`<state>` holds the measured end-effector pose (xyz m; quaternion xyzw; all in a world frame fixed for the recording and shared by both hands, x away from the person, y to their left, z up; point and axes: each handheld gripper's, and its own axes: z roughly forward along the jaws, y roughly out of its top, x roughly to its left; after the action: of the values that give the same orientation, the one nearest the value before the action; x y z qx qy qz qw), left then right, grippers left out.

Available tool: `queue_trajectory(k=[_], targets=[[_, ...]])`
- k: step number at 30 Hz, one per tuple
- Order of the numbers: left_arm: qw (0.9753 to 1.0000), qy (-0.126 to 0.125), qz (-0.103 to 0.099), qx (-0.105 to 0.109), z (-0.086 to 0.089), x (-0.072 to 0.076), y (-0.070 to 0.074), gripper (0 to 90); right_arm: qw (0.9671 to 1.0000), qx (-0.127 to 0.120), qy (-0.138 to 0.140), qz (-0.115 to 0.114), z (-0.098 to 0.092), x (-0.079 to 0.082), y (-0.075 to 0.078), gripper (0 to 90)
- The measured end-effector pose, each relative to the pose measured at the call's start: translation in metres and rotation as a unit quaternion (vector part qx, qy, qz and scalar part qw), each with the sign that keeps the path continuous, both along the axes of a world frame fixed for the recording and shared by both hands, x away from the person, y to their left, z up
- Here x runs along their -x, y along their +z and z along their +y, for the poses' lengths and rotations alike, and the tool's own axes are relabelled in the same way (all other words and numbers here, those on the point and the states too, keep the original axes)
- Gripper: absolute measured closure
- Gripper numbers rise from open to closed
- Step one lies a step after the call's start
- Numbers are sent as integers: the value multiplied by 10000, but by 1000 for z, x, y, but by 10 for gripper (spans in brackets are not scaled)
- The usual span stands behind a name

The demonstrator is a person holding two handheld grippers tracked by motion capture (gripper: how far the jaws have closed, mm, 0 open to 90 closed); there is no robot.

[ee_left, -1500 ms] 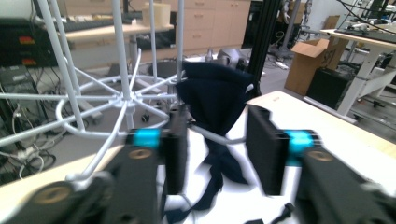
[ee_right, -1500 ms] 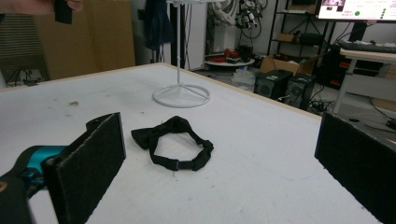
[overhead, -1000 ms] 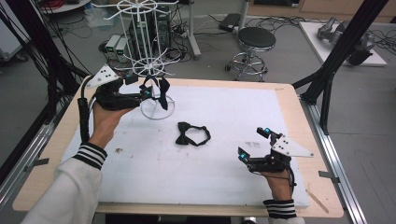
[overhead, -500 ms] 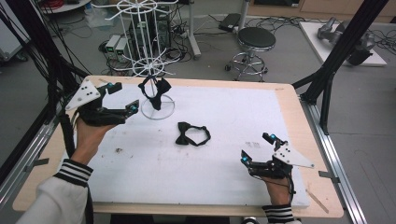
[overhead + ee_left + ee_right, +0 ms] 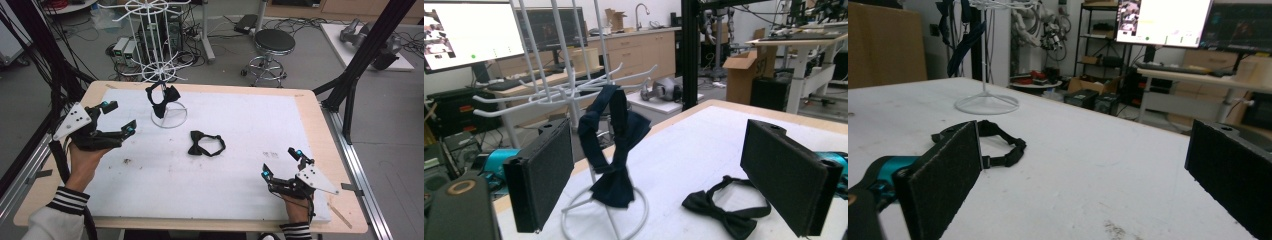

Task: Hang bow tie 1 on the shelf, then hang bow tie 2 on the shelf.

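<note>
While one bow tie (image 5: 161,98) hangs on the rack (image 5: 159,70), both hand-held grippers, left (image 5: 120,118) and right (image 5: 281,163), released.

black stool (image 5: 274,42), monitor (image 5: 1164,22), cardboard box (image 5: 744,76)

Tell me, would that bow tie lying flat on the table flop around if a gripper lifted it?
Probably. The bow tie has a thin looped strap lying slack, so it would likely dangle. It looks like soft fabric, likely light. Lying flat on the table, it shouldn't roll.
</note>
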<state>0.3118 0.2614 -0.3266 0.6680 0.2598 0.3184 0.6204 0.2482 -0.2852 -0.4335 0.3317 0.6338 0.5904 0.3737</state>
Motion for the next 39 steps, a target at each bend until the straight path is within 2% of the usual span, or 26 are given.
queue_trajectory(k=[4,8,22,39], targets=[[10000,26,-19,59,4,5,-6,143,10000,-22,-38,-79,0,1,-6,12],[9999,61,-70,86,7,10,-9,143,9999,71,-19,-122,2,1,-11,12],[9998,111,7,171,20,16,-19,141,9999,57,-17,-87,4,2,-17,11],[9999,-7,33,131,12,13,-18,141,9999,80,-53,-72,4,2,-20,11]])
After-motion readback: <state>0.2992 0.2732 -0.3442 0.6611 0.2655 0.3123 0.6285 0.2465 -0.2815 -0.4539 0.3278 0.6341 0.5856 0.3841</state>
